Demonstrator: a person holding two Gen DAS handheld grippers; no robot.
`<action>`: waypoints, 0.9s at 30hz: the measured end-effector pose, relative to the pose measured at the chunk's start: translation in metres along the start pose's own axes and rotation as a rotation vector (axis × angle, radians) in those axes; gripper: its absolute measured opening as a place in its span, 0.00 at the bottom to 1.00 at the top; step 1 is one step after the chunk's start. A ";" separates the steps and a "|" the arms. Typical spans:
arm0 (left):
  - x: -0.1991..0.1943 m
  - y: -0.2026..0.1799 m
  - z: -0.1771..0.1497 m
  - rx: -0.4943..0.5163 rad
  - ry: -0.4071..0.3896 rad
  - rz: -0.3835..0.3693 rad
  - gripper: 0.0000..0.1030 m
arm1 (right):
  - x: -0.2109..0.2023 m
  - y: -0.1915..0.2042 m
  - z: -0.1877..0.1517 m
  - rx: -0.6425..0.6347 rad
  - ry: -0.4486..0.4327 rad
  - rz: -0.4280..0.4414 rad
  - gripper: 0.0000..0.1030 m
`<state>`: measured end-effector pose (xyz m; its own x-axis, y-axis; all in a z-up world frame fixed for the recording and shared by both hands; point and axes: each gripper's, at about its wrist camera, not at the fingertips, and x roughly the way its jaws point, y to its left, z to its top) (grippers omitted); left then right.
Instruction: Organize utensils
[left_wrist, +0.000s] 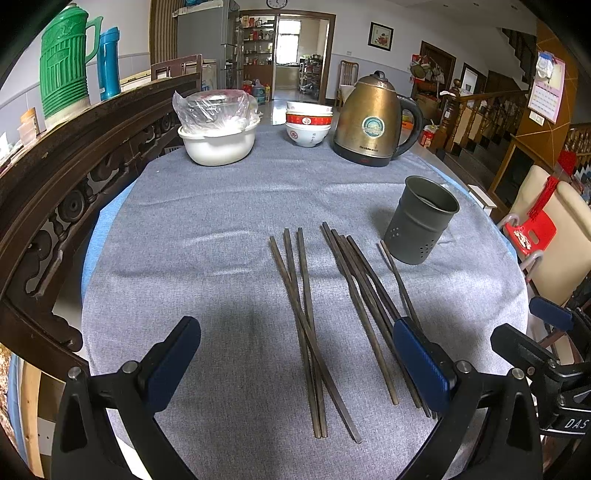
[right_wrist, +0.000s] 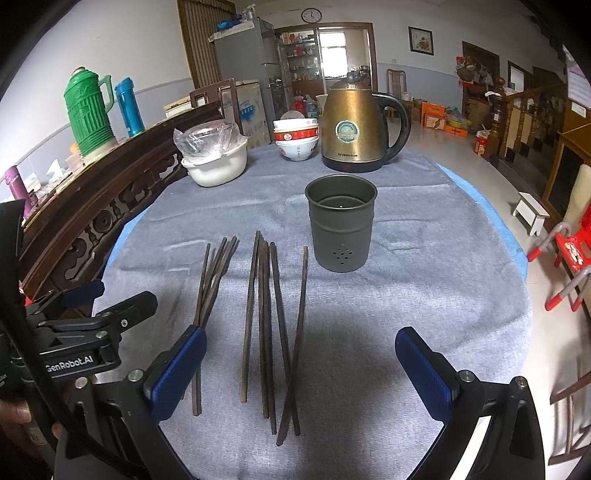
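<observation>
Two bunches: chopsticks lie flat on the grey cloth (left_wrist: 207, 236), none in the holder yet.
Left bunch: three chopsticks (left_wrist: 301, 295), crossing near their near ends, straight ahead of the left gripper (left_wrist: 295, 354) and between its fingers' lines.
Right bunch: approx five chopsticks (right_wrist: 271, 317), loosely fanned, ahead of the right gripper (right_wrist: 299, 360), toward its left half. One stray stick leans across the near ends.
Long axis: both bunches run near-to-far, roughly along the grippers' forward direction, not across the fingers. A pinch would close across the sticks' width, which suits.
Holder: dark metal cup (right_wrist: 340, 225), upright, mouth open, looks empty, w/ drain holes low on its wall. Sits beyond the far tips of the right bunch, slightly right of them; close but apart.
Nearer hand: judging by both views, right gripper faces the cup almost head-on; in the left wrist view the cup is off to the right. Right side looks better placed for the drop-in.
Left fingers: spread wide, nothing between them.
Right fingers: spread wide too, nothing held.
Height: both grippers seem above the cloth; contact can't be told.
Backdrop: kettle (right_wrist: 354, 129), stacked bowls (right_wrist: 297, 138), white basin (right_wrist: 216, 162) at the far edge, well clear.
Risk: sticks overlap, so a low pinch may lift several at once.
</observation>
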<state>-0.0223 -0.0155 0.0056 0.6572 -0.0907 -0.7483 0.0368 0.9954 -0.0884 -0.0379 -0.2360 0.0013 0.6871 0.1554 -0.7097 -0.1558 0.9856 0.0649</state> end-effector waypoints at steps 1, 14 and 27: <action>0.000 0.000 0.000 0.000 0.000 0.000 1.00 | 0.000 -0.001 0.000 0.000 0.000 -0.001 1.00; -0.001 -0.002 -0.003 0.010 0.003 0.003 1.00 | -0.001 -0.002 -0.001 0.005 0.004 -0.004 1.00; 0.005 0.005 -0.005 -0.001 0.016 0.013 1.00 | 0.005 -0.006 -0.003 0.014 0.030 0.006 1.00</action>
<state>-0.0229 -0.0117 -0.0020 0.6454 -0.0784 -0.7598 0.0277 0.9965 -0.0793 -0.0352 -0.2415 -0.0048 0.6648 0.1598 -0.7297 -0.1496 0.9855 0.0795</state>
